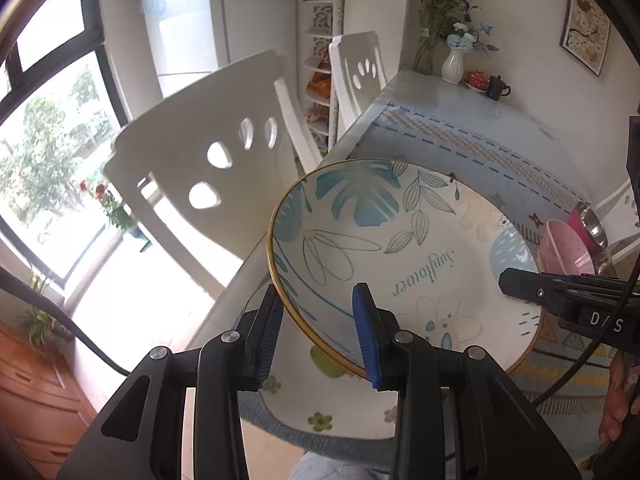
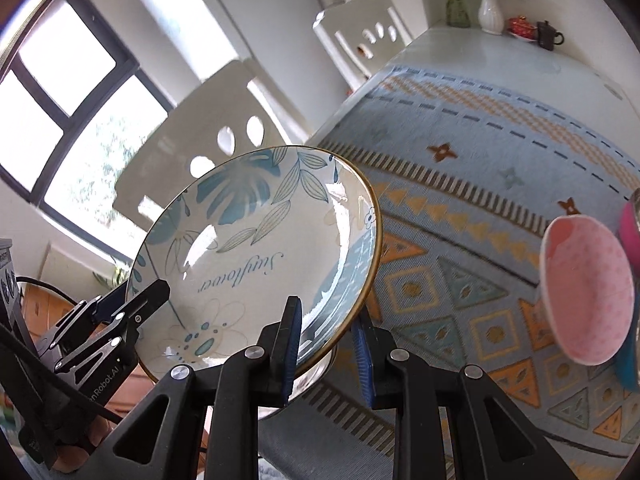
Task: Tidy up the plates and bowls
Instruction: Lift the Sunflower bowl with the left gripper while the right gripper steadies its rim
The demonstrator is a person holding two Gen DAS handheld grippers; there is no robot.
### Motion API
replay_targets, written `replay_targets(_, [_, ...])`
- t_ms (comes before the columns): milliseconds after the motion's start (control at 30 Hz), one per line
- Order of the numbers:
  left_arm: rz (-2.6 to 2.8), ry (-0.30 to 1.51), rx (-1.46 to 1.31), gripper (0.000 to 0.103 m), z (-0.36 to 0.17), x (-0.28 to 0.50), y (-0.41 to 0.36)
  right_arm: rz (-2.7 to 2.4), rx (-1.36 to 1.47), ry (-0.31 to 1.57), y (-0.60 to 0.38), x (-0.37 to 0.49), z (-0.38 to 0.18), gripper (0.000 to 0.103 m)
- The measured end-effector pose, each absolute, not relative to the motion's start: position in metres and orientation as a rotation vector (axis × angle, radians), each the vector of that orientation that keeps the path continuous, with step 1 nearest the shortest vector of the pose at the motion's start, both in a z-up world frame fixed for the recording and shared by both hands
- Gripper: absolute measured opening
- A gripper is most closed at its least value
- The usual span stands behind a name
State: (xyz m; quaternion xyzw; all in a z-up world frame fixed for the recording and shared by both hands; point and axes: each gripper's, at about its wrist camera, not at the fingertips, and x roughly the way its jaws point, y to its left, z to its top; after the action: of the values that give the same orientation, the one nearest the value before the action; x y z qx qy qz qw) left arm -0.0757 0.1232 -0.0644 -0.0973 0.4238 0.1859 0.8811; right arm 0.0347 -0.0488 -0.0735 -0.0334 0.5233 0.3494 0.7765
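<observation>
A white plate with blue leaves, the word "Sunflower" and a gold rim (image 1: 400, 256) is held tilted above the table's near left corner; it also shows in the right wrist view (image 2: 256, 256). My left gripper (image 1: 318, 332) straddles its near rim, one blue pad inside and one outside, with a gap. My right gripper (image 2: 328, 344) straddles the rim on the other side the same way. A second plate with green flowers (image 1: 320, 400) lies under it. A pink bowl (image 2: 588, 288) stands on edge at the right.
A patterned blue and orange cloth (image 2: 480, 200) covers the table. White chairs (image 1: 200, 168) stand along the left side. A white vase with flowers (image 1: 454, 64), a red cup and a dark teapot (image 1: 498, 87) stand at the far end. A metal bowl (image 1: 592, 224) sits behind the pink one.
</observation>
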Motion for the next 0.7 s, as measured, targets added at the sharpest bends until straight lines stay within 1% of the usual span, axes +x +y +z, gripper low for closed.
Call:
replay_targets(100, [0.403,0.891,-0.230,0.033,-0.072,-0.086,0.126,0.761,-0.115,1.157,-0.041,0.026,-0.087,0.024])
replay_targets(233, [0.427,0.917,-0.240,0.033,-0.086,-0.098,0.128,0.786,-0.125,1.216,-0.036,0.018,-0.108,0.024])
replay_targets(300, [0.420,0.909,-0.251,0.032,-0.088,-0.101,0.127,0.796,-0.183,1.171,-0.031,0.010,-0.108,0.023])
replay_targets(333, [0.401,0.906,-0.261,0.032,-0.089,-0.101,0.125,0.809,-0.217,1.147,-0.027,0.005,-0.107,0.021])
replay_targets(367, [0.361,0.910,-0.281,0.032,-0.092,-0.100,0.123,0.851,-0.238,1.122,-0.021,-0.001,-0.104,0.000])
replay_targets(500, [0.373,0.920,-0.324,0.032,-0.105,-0.108,0.129,0.950,-0.294,1.115,0.008,-0.023,-0.106,0.000])
replay_targets(533, [0.389,0.916,-0.349,0.032,-0.105,-0.112,0.135,0.967,-0.283,1.137,0.009,-0.026,-0.110,0.000])
replay_targets(633, [0.434,0.901,-0.429,0.032,-0.104,-0.124,0.156,0.943,-0.256,1.183,-0.007,-0.018,-0.118,0.000])
replay_targets(700, [0.454,0.913,-0.436,0.032,-0.106,-0.123,0.161,0.894,-0.185,1.226,-0.026,0.001,-0.122,0.001])
